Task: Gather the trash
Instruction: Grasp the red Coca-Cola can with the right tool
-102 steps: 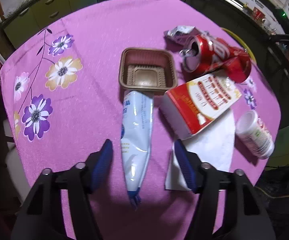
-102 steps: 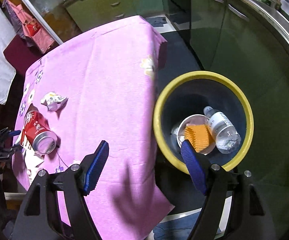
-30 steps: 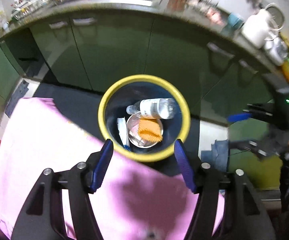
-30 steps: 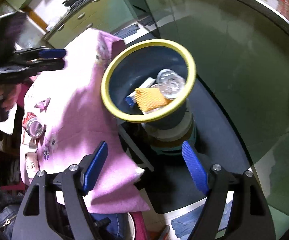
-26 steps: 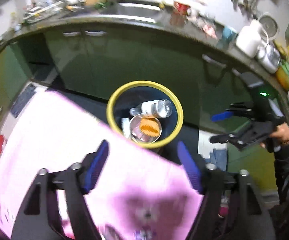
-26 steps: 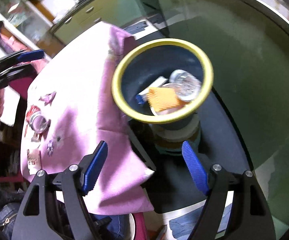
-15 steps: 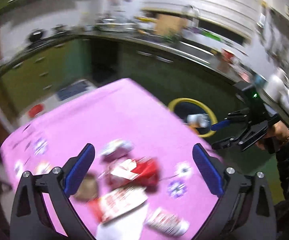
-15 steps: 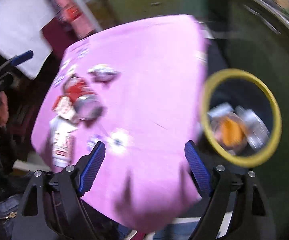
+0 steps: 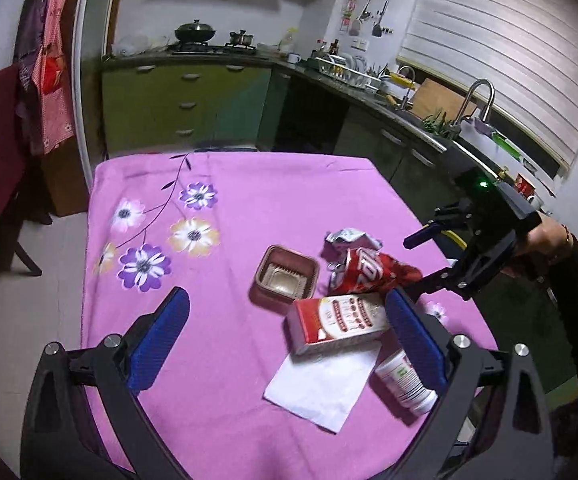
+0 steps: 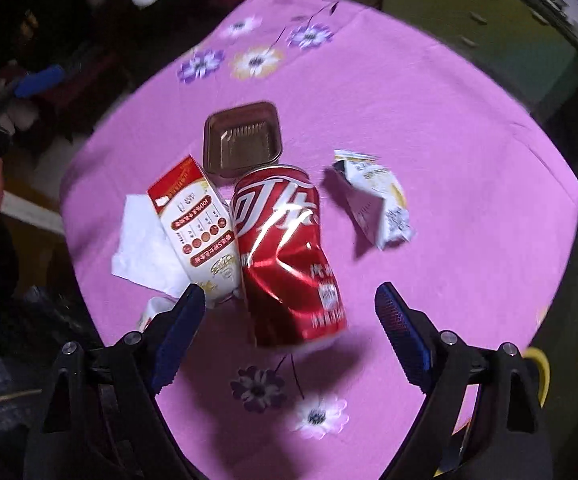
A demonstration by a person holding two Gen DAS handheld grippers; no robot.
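Grippers over the trash table
Left gripper (image 9: 285, 332) gapes empty; right gripper (image 10: 289, 320), jaws just widening, hovers above the dented can (image 10: 285, 248).

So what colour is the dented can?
Red with white lettering; the can shows best in the right wrist view.

My left hand-held gripper (image 9: 285, 336) is tilting downward, its jaws standing wide apart and gripping nothing. My right hand-held gripper (image 10: 287, 328) is pointing steeply down, its jaws having just been opening, nothing pressed between its blue pads (image 10: 399, 334). My right hand (image 9: 545, 236) is gripping its handle.
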